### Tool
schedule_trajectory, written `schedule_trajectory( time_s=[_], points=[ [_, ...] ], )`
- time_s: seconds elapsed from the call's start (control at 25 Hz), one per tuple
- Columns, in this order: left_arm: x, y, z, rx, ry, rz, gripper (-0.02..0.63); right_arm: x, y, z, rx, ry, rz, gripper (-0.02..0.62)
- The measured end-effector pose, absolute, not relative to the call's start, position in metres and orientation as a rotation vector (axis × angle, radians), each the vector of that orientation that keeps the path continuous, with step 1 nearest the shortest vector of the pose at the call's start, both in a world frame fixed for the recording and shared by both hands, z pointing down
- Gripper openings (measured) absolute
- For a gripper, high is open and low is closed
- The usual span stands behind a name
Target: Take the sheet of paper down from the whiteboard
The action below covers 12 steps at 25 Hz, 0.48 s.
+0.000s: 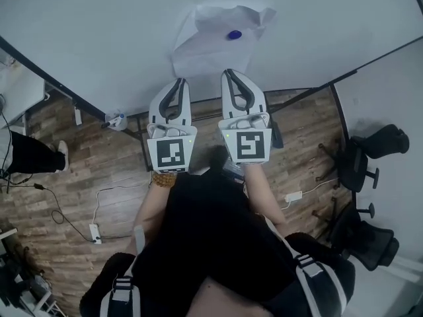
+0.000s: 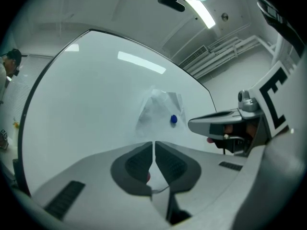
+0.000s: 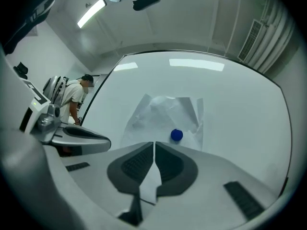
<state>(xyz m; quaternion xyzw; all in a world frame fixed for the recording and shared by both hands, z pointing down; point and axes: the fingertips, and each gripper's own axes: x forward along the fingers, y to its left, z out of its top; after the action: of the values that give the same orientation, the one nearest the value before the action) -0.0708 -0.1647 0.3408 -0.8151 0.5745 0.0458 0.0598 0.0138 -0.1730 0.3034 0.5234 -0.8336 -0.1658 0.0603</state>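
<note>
A crumpled white sheet of paper (image 1: pixel 211 48) hangs on the whiteboard (image 1: pixel 99 32), pinned by a round blue magnet (image 1: pixel 234 35). My left gripper (image 1: pixel 179 82) points at the board just below the sheet's lower left corner, jaws pressed together. The right gripper (image 1: pixel 229 72) is shut too, its tips at the sheet's bottom edge under the magnet. In the right gripper view the paper (image 3: pixel 163 116) and magnet (image 3: pixel 176 135) lie just beyond the closed right gripper (image 3: pixel 154 143); contact with the sheet cannot be told. The left gripper view shows the paper (image 2: pixel 160 111) farther off, right of centre.
The board stands on a wheeled frame over a wooden floor (image 1: pixel 99 170). Two black office chairs (image 1: pixel 370 154) stand at the right. A power strip (image 1: pixel 94 232) with cables lies at the left. A person (image 3: pixel 76 97) stands beside the board's left edge.
</note>
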Motion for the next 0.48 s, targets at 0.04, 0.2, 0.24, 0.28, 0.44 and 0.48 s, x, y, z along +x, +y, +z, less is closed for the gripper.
schedule_trajectory(
  time_s=[0.04, 0.2, 0.24, 0.28, 0.44, 0.48],
  points=[
    [-0.074, -0.167, 0.338, -2.452, 1.743, 0.154, 0.011, 0.013, -0.178, 0.302, 1.586, -2.528, -0.509, 0.0],
    [-0.078, -0.173, 0.325, -2.401, 1.724, 0.185, 0.011, 0.022, -0.191, 0.291, 1.652, -2.516, -0.55, 0.002],
    [-0.078, -0.174, 0.324, -2.401, 1.726, 0.183, 0.011, 0.025, -0.194, 0.29, 1.665, -2.499, -0.561, 0.003],
    [-0.079, -0.175, 0.325, -2.405, 1.732, 0.179, 0.011, 0.028, -0.197, 0.289, 1.67, -2.483, -0.574, 0.015],
    [-0.079, -0.182, 0.33, -2.43, 1.74, 0.163, 0.011, 0.034, -0.208, 0.285, 1.667, -2.444, -0.629, 0.055],
    [-0.078, -0.182, 0.331, -2.432, 1.735, 0.161, 0.011, 0.035, -0.209, 0.282, 1.676, -2.43, -0.653, 0.061]
  ],
)
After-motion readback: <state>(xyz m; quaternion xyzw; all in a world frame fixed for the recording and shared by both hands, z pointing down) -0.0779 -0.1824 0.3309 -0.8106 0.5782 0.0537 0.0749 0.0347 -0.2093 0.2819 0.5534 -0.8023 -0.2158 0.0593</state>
